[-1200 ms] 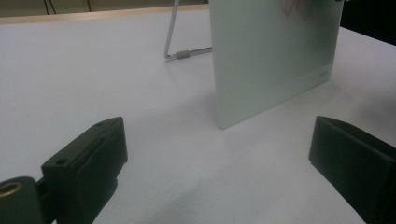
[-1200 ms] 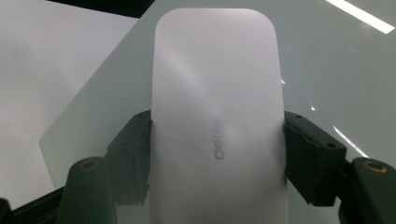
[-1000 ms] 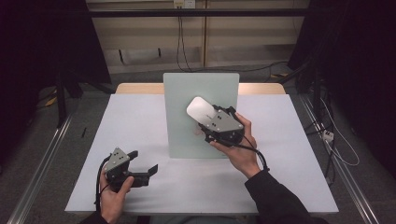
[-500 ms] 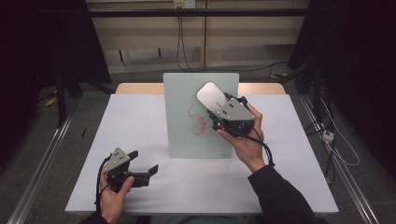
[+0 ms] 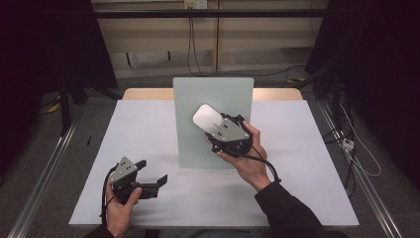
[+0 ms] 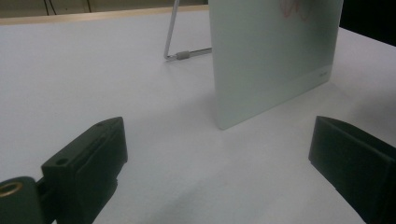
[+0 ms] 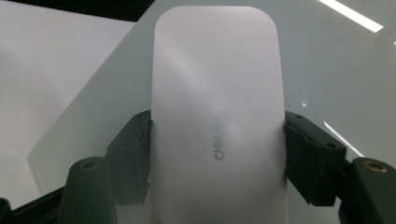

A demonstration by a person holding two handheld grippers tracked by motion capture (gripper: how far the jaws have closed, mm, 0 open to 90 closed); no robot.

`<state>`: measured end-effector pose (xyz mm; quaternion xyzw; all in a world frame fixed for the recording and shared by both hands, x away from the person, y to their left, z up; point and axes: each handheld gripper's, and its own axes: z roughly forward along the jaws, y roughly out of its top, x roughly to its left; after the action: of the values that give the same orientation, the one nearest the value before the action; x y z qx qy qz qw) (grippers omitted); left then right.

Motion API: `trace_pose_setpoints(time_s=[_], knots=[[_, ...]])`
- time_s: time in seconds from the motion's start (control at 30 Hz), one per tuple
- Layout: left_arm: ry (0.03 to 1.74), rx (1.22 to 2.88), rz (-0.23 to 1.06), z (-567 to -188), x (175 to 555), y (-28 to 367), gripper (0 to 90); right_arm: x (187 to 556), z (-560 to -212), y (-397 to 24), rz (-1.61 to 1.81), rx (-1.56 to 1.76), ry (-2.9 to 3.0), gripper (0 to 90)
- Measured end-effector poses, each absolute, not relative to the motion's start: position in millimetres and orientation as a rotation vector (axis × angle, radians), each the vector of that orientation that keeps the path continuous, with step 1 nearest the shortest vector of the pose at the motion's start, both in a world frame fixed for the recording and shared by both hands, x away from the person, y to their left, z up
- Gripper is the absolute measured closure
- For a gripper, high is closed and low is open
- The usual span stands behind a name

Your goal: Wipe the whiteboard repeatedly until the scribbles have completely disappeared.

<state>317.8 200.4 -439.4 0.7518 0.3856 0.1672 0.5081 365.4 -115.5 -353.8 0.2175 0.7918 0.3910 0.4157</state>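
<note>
A smooth white eraser block (image 7: 217,116) with rounded corners and faint grey lettering on its matte face sits clamped between the two black jaws of the right claw (image 5: 218,130), pressed flat against the upright board (image 5: 213,94). The board is a pale green glassy panel, glossy enough to catch ceiling light streaks, standing on the white table (image 5: 148,129) and propped behind by a thin metal wire stand (image 6: 175,39). Red scribbled marks (image 6: 299,9) show near its top edge in the left gripper view. The left claw (image 5: 148,178) rests low near the table's front, its ribbed black jaws spread wide and gripping nothing.
</note>
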Motion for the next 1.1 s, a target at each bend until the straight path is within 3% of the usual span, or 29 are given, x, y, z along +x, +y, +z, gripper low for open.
trace_pose_setpoints(time_s=[0.37,0.87,1.1], knots=[[0.93,1.815,0.402,-439.6,317.9,199.9,4.3,357.0,-379.9,-104.5,0.989,0.522,2.105,31.5],[0.927,1.812,0.401,-439.3,317.7,200.6,4.3,371.6,-340.8,-120.1,0.998,0.579,1.985,31.5],[0.925,1.812,0.403,-439.4,317.6,200.1,4.3,370.6,-342.8,-120.3,0.994,0.576,1.979,31.5]])
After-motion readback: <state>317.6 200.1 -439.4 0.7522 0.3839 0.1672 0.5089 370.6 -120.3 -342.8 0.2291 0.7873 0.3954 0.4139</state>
